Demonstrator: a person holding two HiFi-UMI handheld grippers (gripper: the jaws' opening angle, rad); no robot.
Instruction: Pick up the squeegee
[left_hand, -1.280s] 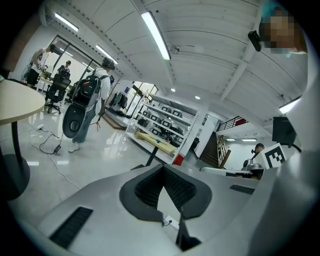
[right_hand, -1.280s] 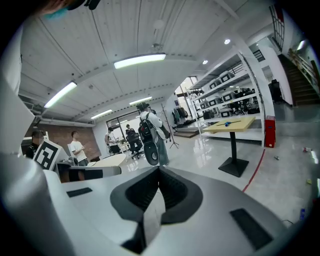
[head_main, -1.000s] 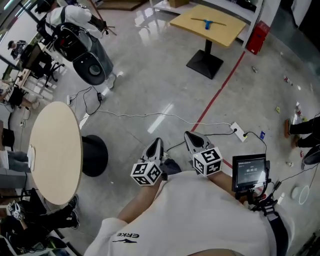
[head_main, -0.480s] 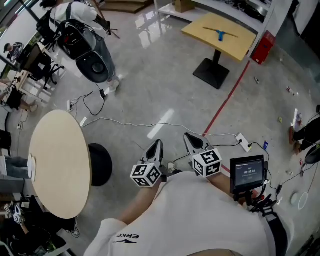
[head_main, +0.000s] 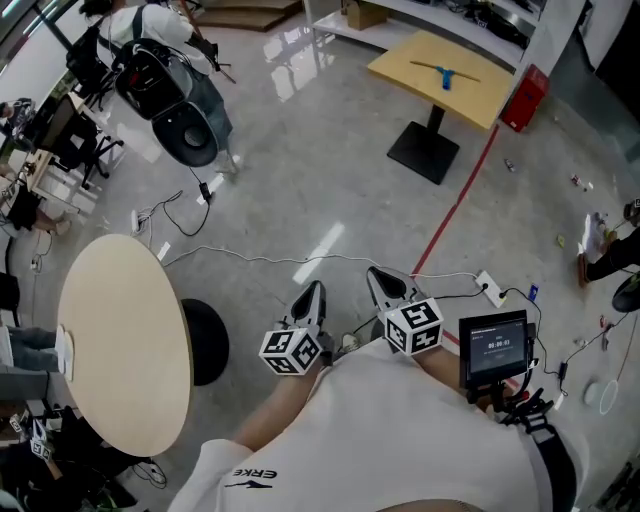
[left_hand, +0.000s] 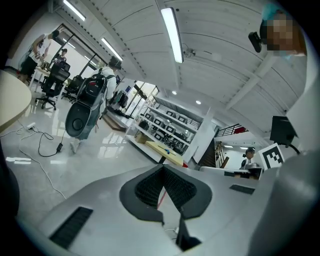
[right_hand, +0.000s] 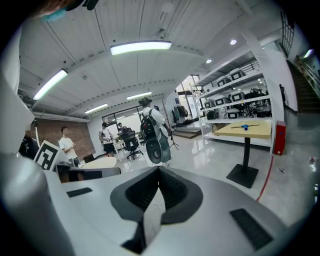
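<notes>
— Far beyond the fingertips of both grippers, what is lying on that yellow square table (head_main: 482, 92)?

— The blue squeegee (head_main: 443, 72) is lying flat near the middle of the tabletop, well apart from both grippers and up to the right of where their fingers are pointing.

— How are the fingers of the left gripper (head_main: 315, 290) standing?

— They are pressing together at the tips, pad against pad, and are gripping nothing. Only floor and distant shelving are showing past them in the left gripper view.

— And the right gripper (head_main: 378, 274)?

— Its fingers are also meeting tip to tip, with nothing between them. It is hanging just beside the left gripper, both pointing forward and slightly down over the grey floor.

— What is lying closest to the fingertips?

— A thin white cable (head_main: 255, 257) is trailing across the floor just ahead of them. A red line (head_main: 450, 215) is running on the floor from right of the right fingers towards the square table's black base.

— Anything off to the sides?

— A pale round table (head_main: 120, 340) is standing well left of the left fingers. A small screen (head_main: 497, 345) is sitting right of the right gripper, behind its fingertips. A person with a backpack (head_main: 160, 75) is standing far ahead and to the left.
</notes>
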